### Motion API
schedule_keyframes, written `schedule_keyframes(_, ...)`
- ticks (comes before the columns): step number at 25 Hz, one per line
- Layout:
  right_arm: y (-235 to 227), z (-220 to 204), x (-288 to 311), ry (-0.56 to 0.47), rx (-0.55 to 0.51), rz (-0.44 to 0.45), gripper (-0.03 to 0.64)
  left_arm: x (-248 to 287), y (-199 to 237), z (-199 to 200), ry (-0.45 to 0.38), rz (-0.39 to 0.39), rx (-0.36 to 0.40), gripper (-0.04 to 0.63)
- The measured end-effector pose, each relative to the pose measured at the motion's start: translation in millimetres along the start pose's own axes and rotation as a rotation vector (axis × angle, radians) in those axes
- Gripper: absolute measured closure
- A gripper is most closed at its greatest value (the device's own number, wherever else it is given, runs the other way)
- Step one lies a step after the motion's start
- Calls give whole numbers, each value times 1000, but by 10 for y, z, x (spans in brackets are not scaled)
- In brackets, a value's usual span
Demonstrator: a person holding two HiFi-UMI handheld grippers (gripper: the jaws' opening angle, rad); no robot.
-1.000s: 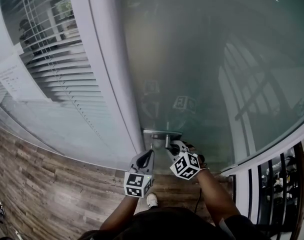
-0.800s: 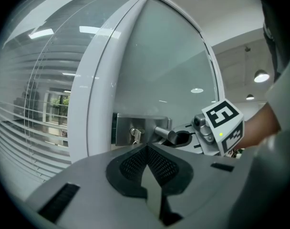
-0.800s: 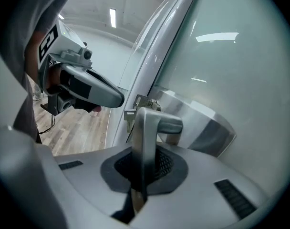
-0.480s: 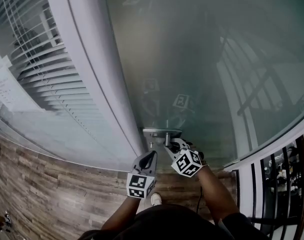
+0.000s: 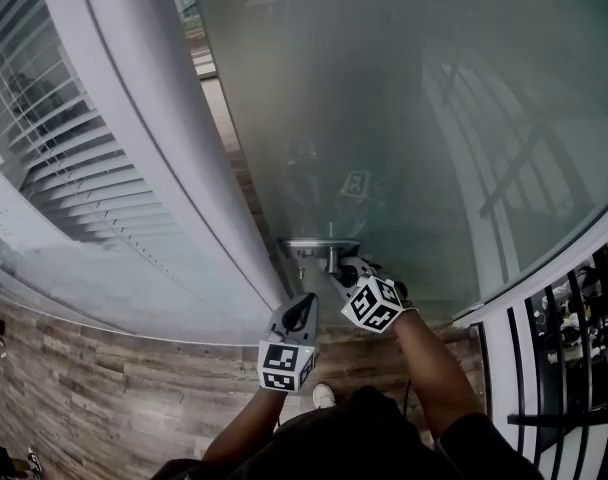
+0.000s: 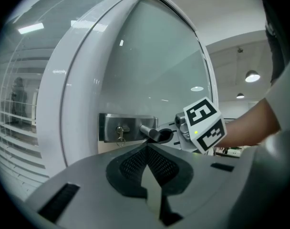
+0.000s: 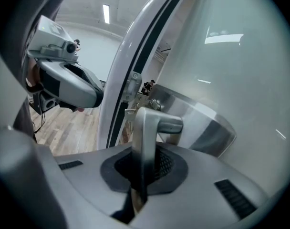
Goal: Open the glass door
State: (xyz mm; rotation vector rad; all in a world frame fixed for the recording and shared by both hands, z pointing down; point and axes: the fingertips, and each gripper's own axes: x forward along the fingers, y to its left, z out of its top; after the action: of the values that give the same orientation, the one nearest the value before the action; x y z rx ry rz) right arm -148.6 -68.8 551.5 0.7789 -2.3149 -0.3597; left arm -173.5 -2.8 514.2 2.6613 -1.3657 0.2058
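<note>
The frosted glass door carries a steel lock plate with a lever handle. My right gripper is shut on that handle; in the right gripper view the lever stands clamped between the jaws of the right gripper. My left gripper hangs just below the plate, shut and holding nothing. In the left gripper view, beyond the left gripper, I see the plate, a key hanging in its lock and the handle's end. The door stands ajar from the white frame.
Window blinds sit behind glass left of the frame. Wood-look floor lies underfoot, with the person's shoe on it. A black railing runs at the lower right. Through the gap at the door's edge a strip of floor beyond shows.
The door's edge has swung away from the white frame, and a gap now shows between them. Both grippers moved along with it; the right one stays on the handle.
</note>
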Motion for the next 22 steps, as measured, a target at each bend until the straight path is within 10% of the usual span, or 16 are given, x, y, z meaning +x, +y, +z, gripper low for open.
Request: schedule_keyframes(22, -901, -285, 796, 67, 73, -45, 601, 857, 367, -74, 41, 98, -31, 597)
